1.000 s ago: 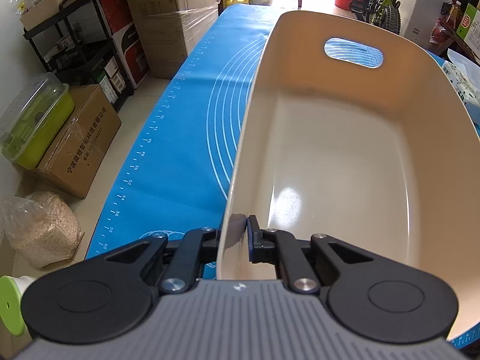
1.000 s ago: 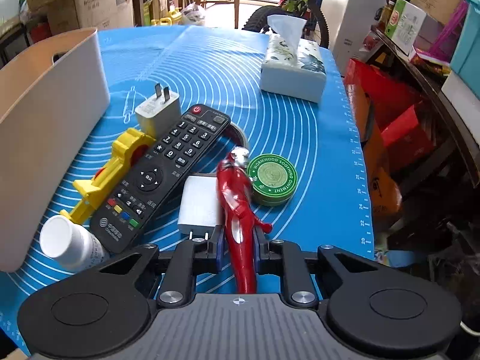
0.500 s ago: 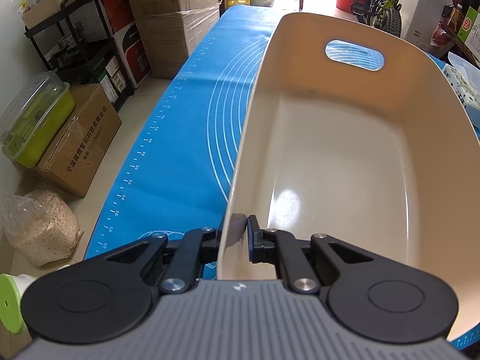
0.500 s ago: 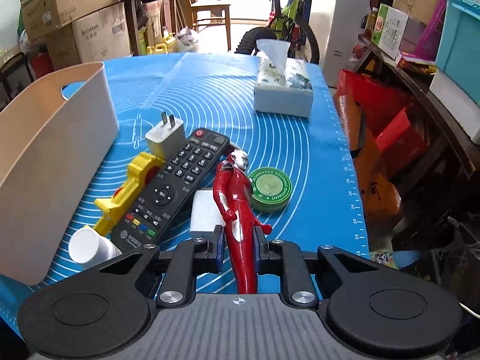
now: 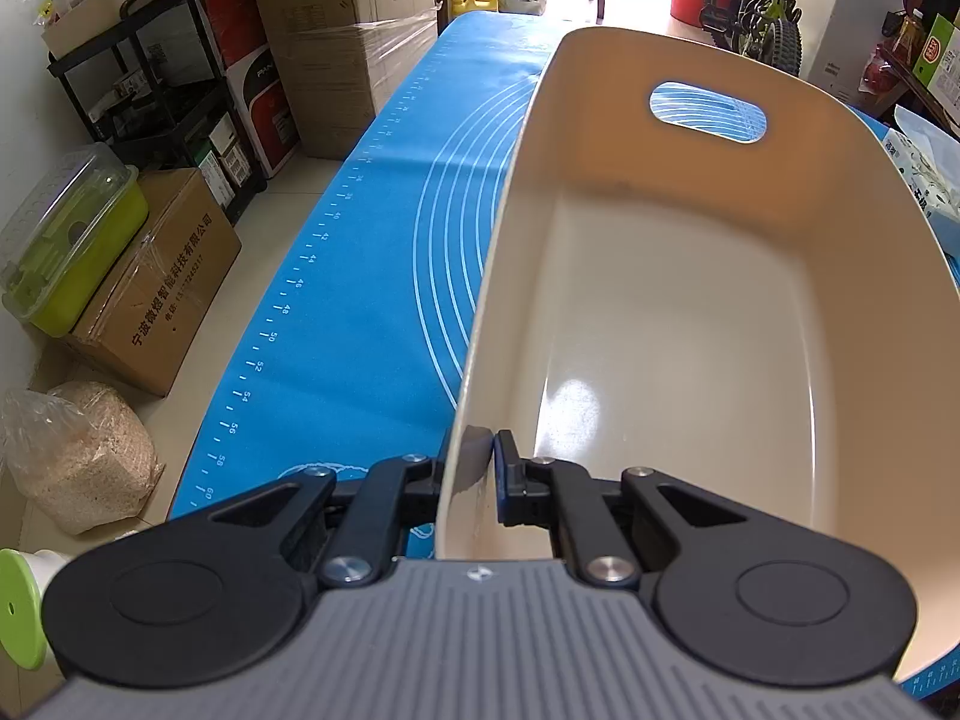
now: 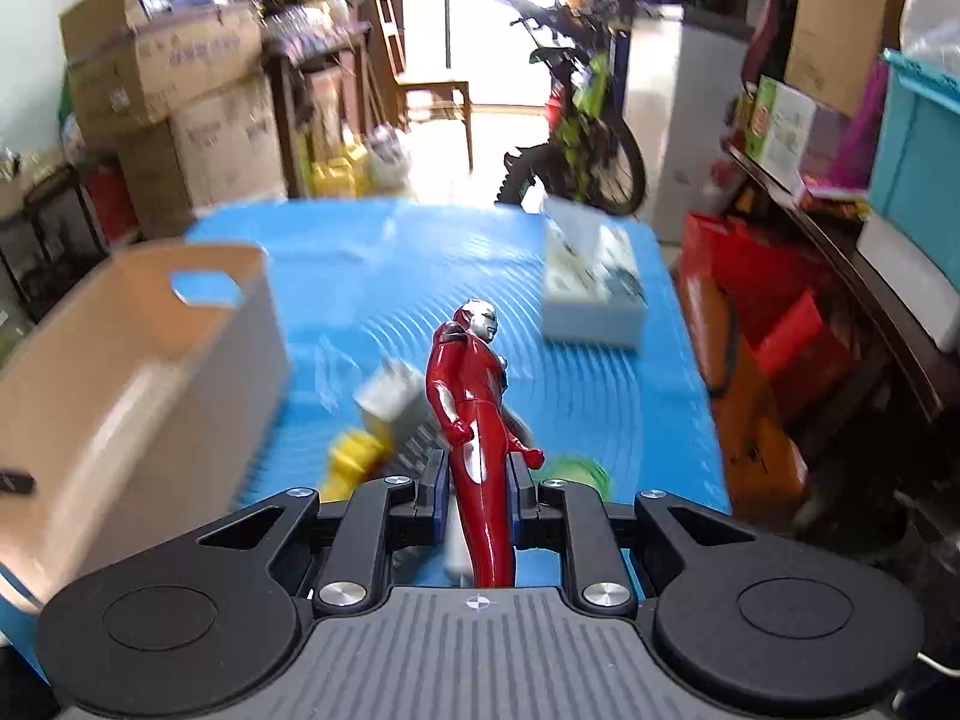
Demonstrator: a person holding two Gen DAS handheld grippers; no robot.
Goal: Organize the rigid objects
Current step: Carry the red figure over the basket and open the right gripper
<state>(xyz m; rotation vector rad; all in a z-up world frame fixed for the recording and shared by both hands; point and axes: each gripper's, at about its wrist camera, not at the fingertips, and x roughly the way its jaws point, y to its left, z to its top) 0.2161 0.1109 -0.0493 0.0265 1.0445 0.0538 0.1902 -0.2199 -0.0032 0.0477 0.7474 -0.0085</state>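
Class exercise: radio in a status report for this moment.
Left gripper shut on bin rim. Right gripper shut on red figure, held above mat. Bin empty, nothing blocking.

Counted from the beige bin (image 6: 138, 360): one bin, with one handle cutout (image 5: 708, 114) showing in its far wall. To its right on the one blue mat (image 5: 360, 276) there is one red figure (image 6: 474, 420), one white plug adapter (image 6: 390, 396), one yellow toy (image 6: 354, 456), one green tin (image 6: 579, 471), blurred, and one tissue box (image 6: 594, 294) farther right. Beyond the bin stands one bicycle (image 6: 576, 138). Left of the bin, on the floor, are one green lidded container (image 5: 72, 246) and one bag of grain (image 5: 78, 456).
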